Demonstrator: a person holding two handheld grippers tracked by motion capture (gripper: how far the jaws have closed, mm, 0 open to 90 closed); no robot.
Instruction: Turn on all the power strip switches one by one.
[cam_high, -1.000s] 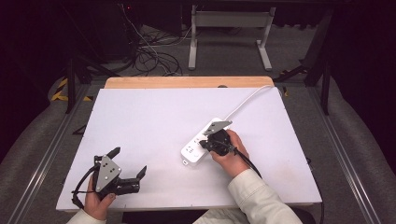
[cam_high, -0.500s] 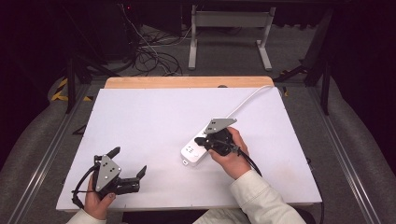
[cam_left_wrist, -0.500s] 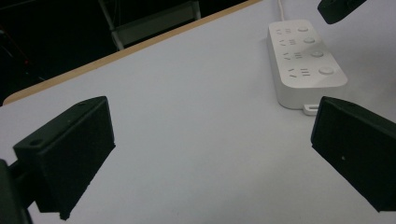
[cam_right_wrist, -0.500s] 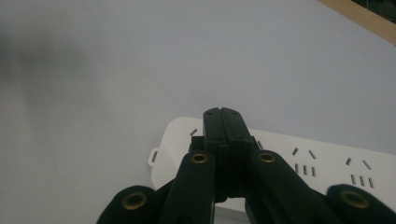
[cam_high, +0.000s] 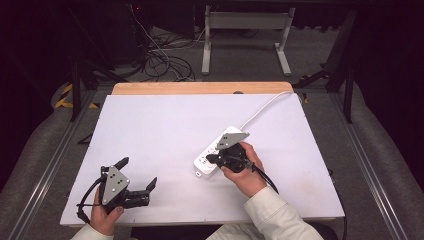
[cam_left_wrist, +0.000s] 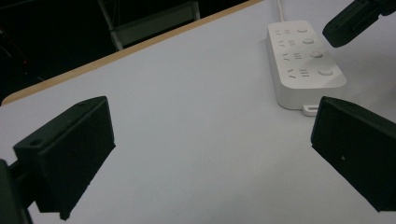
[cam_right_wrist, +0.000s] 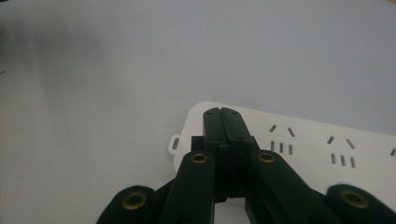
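Dark room up top, tangled black cables (cam_high: 165, 60) on grey carpet floor (cam_high: 320, 60), white metal frame legs (cam_high: 245, 37) upper middle.

Left gripper (cam_high: 137, 176) held low at the near left, jaws spread wide, right gripper (cam_high: 210, 159) jaws pressed together, tips pointing left, right hand (cam_high: 243, 170) wrapped round it

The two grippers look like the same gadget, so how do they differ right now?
The left gripper has its fingers spread wide apart, while the right gripper has its fingers pressed together. The left gripper sits near the table's front left corner with nothing between its fingers; the right gripper is over the near end of the white power strip. Both are black, hand-held, and carry a grey three-cornered plate.
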